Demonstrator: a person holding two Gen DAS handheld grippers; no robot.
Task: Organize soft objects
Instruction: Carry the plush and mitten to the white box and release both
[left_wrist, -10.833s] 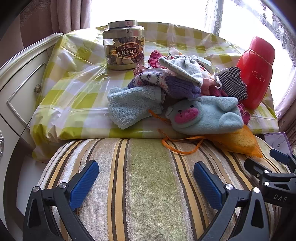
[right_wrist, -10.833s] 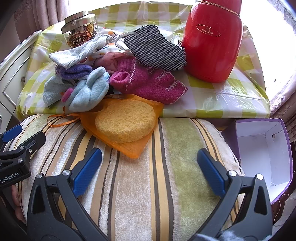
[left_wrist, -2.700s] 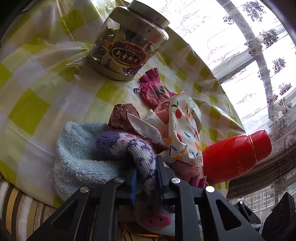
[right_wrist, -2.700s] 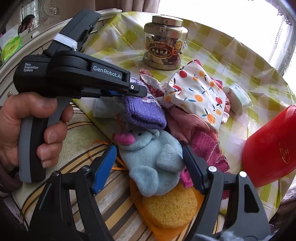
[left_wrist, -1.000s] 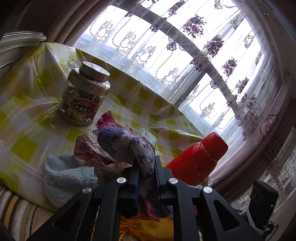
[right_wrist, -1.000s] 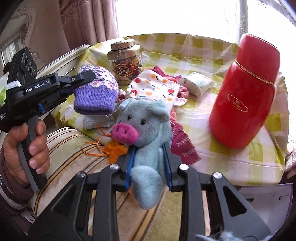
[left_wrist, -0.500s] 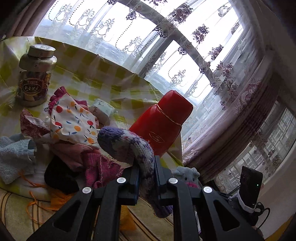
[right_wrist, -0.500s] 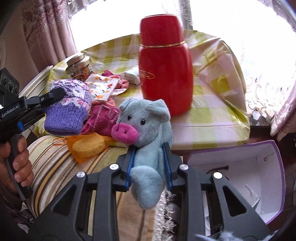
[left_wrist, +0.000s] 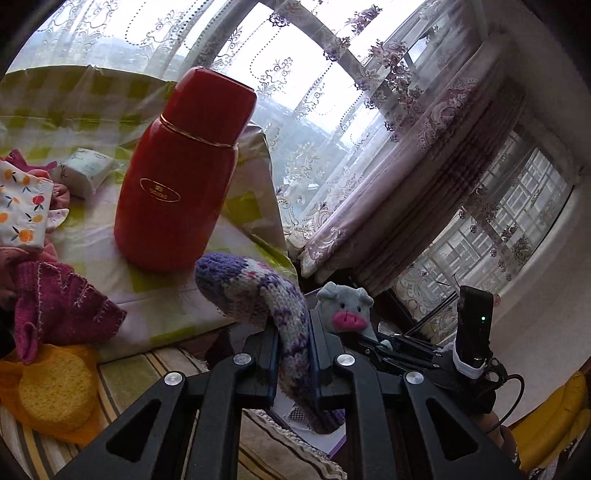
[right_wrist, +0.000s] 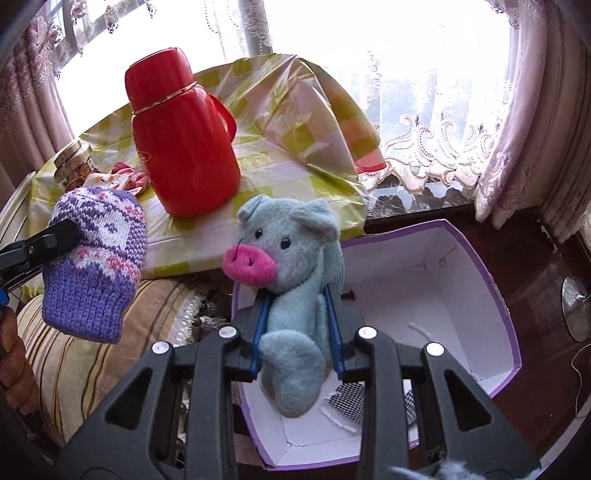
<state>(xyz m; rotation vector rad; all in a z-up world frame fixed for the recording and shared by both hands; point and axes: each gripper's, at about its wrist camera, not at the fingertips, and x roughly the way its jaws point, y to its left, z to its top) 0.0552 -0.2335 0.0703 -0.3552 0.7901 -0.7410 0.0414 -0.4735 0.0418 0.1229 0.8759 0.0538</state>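
Observation:
My left gripper (left_wrist: 293, 345) is shut on a purple knitted mitten (left_wrist: 258, 295) and holds it in the air; it also shows in the right wrist view (right_wrist: 94, 266). My right gripper (right_wrist: 297, 332) is shut on a blue plush pig (right_wrist: 291, 258) with a pink snout, held above the open purple box (right_wrist: 491, 280). The pig also shows in the left wrist view (left_wrist: 345, 306). A checked cloth (right_wrist: 349, 404) lies in the box.
A red thermos (right_wrist: 181, 147) stands on the yellow checked table (right_wrist: 295, 122). A magenta mitten (left_wrist: 55, 310), a fruit-print cloth (left_wrist: 22, 206), a yellow sponge in an orange bag (left_wrist: 51, 391) and a jar (right_wrist: 74, 166) lie to the left. A striped cushion (right_wrist: 88, 358) is beside the box.
Both grippers have swung right with their loads, away from the pile. The pig is now over the purple box, and the mitten has come closer to the box.

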